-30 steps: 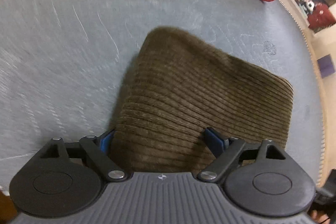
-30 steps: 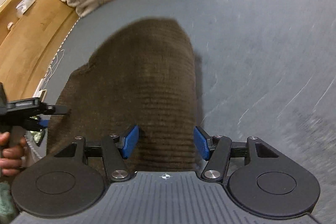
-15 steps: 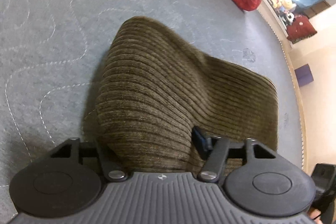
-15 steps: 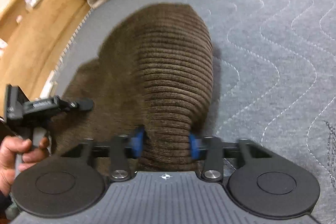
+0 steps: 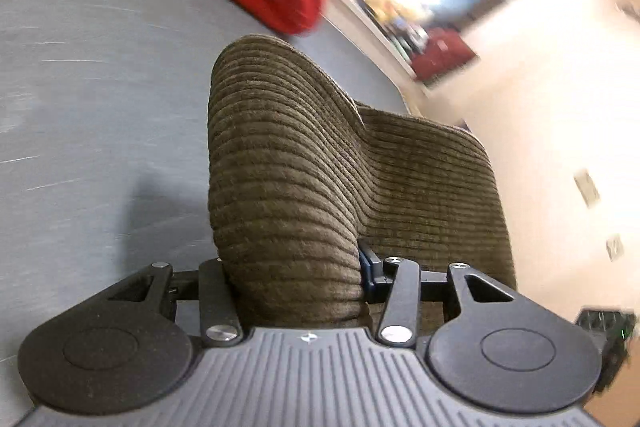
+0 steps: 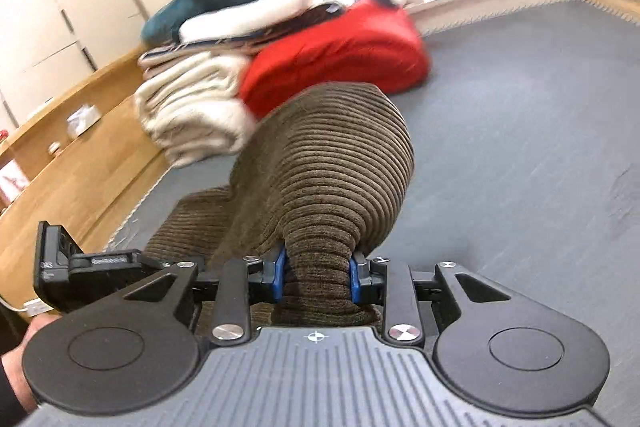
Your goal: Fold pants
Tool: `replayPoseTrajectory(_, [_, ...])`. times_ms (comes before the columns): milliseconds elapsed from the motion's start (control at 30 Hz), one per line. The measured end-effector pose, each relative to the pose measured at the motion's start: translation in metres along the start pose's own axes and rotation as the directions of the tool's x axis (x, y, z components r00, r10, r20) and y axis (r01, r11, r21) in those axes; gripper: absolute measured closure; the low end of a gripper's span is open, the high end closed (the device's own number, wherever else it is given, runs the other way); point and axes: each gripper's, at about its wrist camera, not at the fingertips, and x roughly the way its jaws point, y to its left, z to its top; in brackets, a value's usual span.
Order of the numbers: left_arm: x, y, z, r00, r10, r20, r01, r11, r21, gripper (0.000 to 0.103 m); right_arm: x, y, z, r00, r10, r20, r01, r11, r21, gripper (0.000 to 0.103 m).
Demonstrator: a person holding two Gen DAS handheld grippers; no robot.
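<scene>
Stretching across both views, the grey quilted mattress [image 5: 80, 99] carries everything; a bed rather than a worktop, so it keeps its name. Taking the mattress as the landmark, a stack of folded clothes [image 6: 224, 67] sits at its far edge, with a red bundle [image 6: 340, 51] just in front of that stack. The brown corduroy pants [image 5: 280, 167] lie near the middle of the mattress, already doubled over, with the near end raised off the surface and the far part draping back down to it.

The left gripper [image 5: 296, 267] has one corner of that near end: its jaws have just been closing and now stand about half open, pressed on a thick roll of corduroy. The right gripper [image 6: 316, 275] has the other corner; its jaws have also just been closing and sit narrower, pinching a tight bunch of fabric between the blue pads [image 6: 279, 273]. In the right view the person's left hand [image 6: 24, 359] shows at the lower edge beside the left gripper's body.

Judging from this, the step in hand is carrying the near end forward over the far part. To do it well, both corners should travel level and at the same pace, keeping the edge between them taut, then come down square on the lower layer before either grip lets go.
</scene>
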Motion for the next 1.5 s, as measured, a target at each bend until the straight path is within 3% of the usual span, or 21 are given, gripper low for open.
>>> replayPoseTrajectory(67, [0.029, -0.008, -0.005, 0.998, 0.054, -0.033, -0.053, 0.998, 0.015, 0.042, -0.002, -0.038, 0.007, 0.998, -0.06, -0.023, 0.061, 0.998, 0.027, 0.065])
replayPoseTrajectory(133, [0.046, -0.007, -0.01, 0.966, 0.257, -0.035, -0.257, 0.966, -0.002, 0.041, 0.004, -0.077, 0.005, 0.969, -0.237, -0.063, 0.241, 0.969, 0.059, 0.061])
replayPoseTrajectory(167, [0.043, -0.007, -0.015, 0.947, 0.322, -0.013, -0.322, 0.947, 0.0, 0.042, 0.006, -0.093, 0.001, 0.929, -0.363, -0.078, 0.368, 0.927, 0.067, 0.063])
replayPoseTrajectory(200, [0.038, -0.011, -0.021, 0.943, 0.333, 0.023, -0.333, 0.943, 0.002, 0.044, 0.004, -0.108, -0.002, 0.871, -0.482, -0.092, 0.489, 0.869, 0.081, 0.064])
replayPoseTrajectory(233, [0.031, -0.017, -0.028, 0.95, 0.306, 0.055, -0.307, 0.952, 0.012, 0.045, -0.001, -0.121, -0.006, 0.842, -0.529, -0.105, 0.539, 0.835, 0.111, 0.064])
replayPoseTrajectory(333, [0.024, -0.052, -0.058, 0.973, 0.218, 0.082, -0.23, 0.954, 0.191, 0.047, -0.014, -0.124, -0.015, 0.897, -0.435, -0.082, 0.442, 0.879, 0.178, 0.064])
replayPoseTrajectory(433, [0.035, -0.07, -0.089, 0.981, 0.191, 0.022, -0.188, 0.934, 0.305, 0.052, -0.009, -0.106, -0.027, 0.939, -0.331, -0.099, 0.337, 0.94, 0.053, 0.064])
replayPoseTrajectory(500, [0.058, -0.06, -0.109, 0.946, 0.313, -0.081, -0.264, 0.893, 0.364, 0.063, 0.008, -0.107, -0.043, 0.918, -0.344, -0.199, 0.347, 0.938, -0.019, 0.067])
replayPoseTrajectory(533, [0.07, -0.053, -0.12, 0.907, 0.404, -0.118, -0.329, 0.856, 0.399, 0.065, 0.021, -0.114, -0.056, 0.879, -0.384, -0.282, 0.387, 0.921, -0.046, 0.065])
replayPoseTrajectory(567, [0.07, -0.053, -0.127, 0.898, 0.428, -0.105, -0.351, 0.838, 0.418, 0.065, 0.027, -0.121, -0.066, 0.862, -0.398, -0.315, 0.406, 0.913, -0.042, 0.065])
replayPoseTrajectory(633, [0.055, -0.069, -0.137, 0.902, 0.429, -0.046, -0.367, 0.819, 0.442, 0.065, 0.024, -0.122, -0.067, 0.875, -0.388, -0.289, 0.412, 0.911, 0.023, 0.065])
replayPoseTrajectory(733, [0.033, -0.087, -0.149, 0.902, 0.43, 0.034, -0.396, 0.794, 0.461, 0.039, 0.009, -0.102, -0.054, 0.869, -0.439, -0.231, 0.444, 0.895, -0.029, 0.063])
replayPoseTrajectory(767, [0.023, -0.098, -0.154, 0.901, 0.428, 0.067, -0.411, 0.794, 0.449, 0.028, 0.004, -0.091, -0.052, 0.872, -0.445, -0.204, 0.444, 0.894, -0.054, 0.057])
replayPoseTrajectory(900, [-0.014, -0.129, -0.164, 0.892, 0.427, 0.149, -0.448, 0.795, 0.408, 0.017, -0.021, -0.067, -0.034, 0.873, -0.467, -0.14, 0.464, 0.884, -0.054, 0.039])
replayPoseTrajectory(1000, [-0.038, -0.153, -0.174, 0.884, 0.416, 0.212, -0.467, 0.79, 0.398, 0.016, -0.048, -0.044, -0.026, 0.868, -0.489, -0.086, 0.489, 0.872, -0.021, 0.026])
replayPoseTrajectory(1133, [-0.069, -0.175, -0.178, 0.891, 0.392, 0.227, -0.451, 0.815, 0.364, 0.016, -0.08, -0.011, -0.025, 0.871, -0.492, -0.015, 0.491, 0.87, -0.039, 0.014])
replayPoseTrajectory(1233, [-0.089, -0.186, -0.183, 0.901, 0.376, 0.214, -0.43, 0.839, 0.333, 0.014, -0.1, 0.008, -0.036, 0.871, -0.491, 0.034, 0.491, 0.866, -0.095, 0.012])
replayPoseTrajectory(1300, [-0.106, -0.189, -0.189, 0.906, 0.373, 0.202, -0.42, 0.854, 0.307, 0.001, -0.109, 0.016, -0.052, 0.869, -0.488, 0.074, 0.494, 0.858, -0.139, 0.01])
replayPoseTrajectory(1367, [-0.116, -0.188, -0.2, 0.895, 0.395, 0.208, -0.443, 0.846, 0.299, 0.0, -0.113, 0.018, -0.068, 0.875, -0.475, 0.088, 0.483, 0.868, -0.114, 0.01])
replayPoseTrajectory(1433, [-0.116, -0.181, -0.21, 0.882, 0.419, 0.215, -0.467, 0.837, 0.285, 0.0, -0.112, 0.023, -0.078, 0.904, -0.42, 0.073, 0.426, 0.9, -0.093, 0.01])
replayPoseTrajectory(1500, [-0.109, -0.17, -0.219, 0.87, 0.449, 0.203, -0.491, 0.83, 0.265, 0.0, -0.101, 0.032, -0.086, 0.896, -0.442, 0.037, 0.443, 0.887, -0.131, 0.01])
